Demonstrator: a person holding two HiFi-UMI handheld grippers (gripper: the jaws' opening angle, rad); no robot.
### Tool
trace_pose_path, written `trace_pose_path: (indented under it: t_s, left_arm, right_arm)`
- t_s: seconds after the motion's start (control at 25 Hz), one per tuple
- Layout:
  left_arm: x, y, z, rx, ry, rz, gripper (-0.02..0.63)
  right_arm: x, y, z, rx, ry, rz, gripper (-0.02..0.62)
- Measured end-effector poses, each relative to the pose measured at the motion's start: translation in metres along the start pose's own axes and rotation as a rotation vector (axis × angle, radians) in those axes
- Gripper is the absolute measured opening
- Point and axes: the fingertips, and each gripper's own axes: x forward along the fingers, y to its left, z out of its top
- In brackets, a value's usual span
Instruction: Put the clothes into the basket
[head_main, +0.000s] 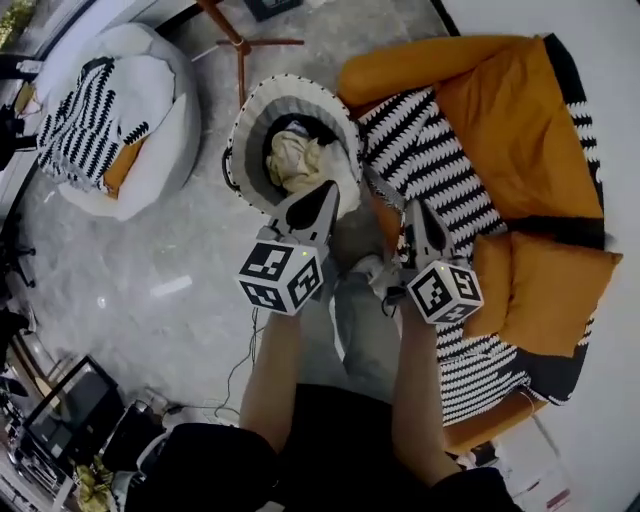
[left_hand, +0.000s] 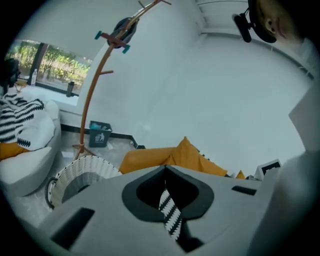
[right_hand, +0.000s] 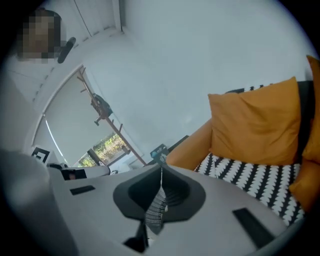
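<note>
A grey garment (head_main: 358, 305) hangs between my two raised grippers, above the person's legs. My left gripper (head_main: 328, 190) is shut, and in the left gripper view a strip of black-and-white patterned cloth (left_hand: 170, 212) is pinched in its jaws (left_hand: 165, 171). The right gripper (head_main: 412, 207) is shut too, with grey checked cloth (right_hand: 154, 212) caught just behind its tip (right_hand: 161, 167). The white woven basket (head_main: 250, 110) stands on the floor just beyond the left gripper. A cream garment (head_main: 295, 160) lies inside it.
An orange sofa (head_main: 500, 110) with a black-and-white zigzag throw (head_main: 425, 150) and orange cushions (head_main: 545, 290) fills the right side. A white beanbag chair (head_main: 170, 130) with a striped cloth sits at far left. A wooden coat stand (head_main: 240, 45) rises behind the basket.
</note>
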Motion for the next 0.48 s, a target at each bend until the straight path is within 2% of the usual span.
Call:
trace_pose_path:
  t_s: [0.12,0.28,0.36,0.48]
  left_arm:
    - [0.006,-0.06,0.032,0.058,-0.048,-0.08,0.009]
    - [0.007,-0.161,0.073,0.119,-0.164,-0.302,0.009]
    - [0.012,-0.204,0.077,0.178,-0.153,-0.358,0.009]
    - [0.02,-0.274,0.072,0.199,-0.118,-0.398,0.009]
  right_arm:
    - [-0.04,-0.015,0.05,0.019,-0.107,-0.036,0.014]
    - [-0.101,-0.043,0.108,0.057,-0.266,-0.101,0.012]
    - [-0.136,-0.055,0.133,0.042,-0.345,-0.149,0.012]
    - [-0.209,-0.085,0.167,0.011,-0.415,-0.236,0.012]
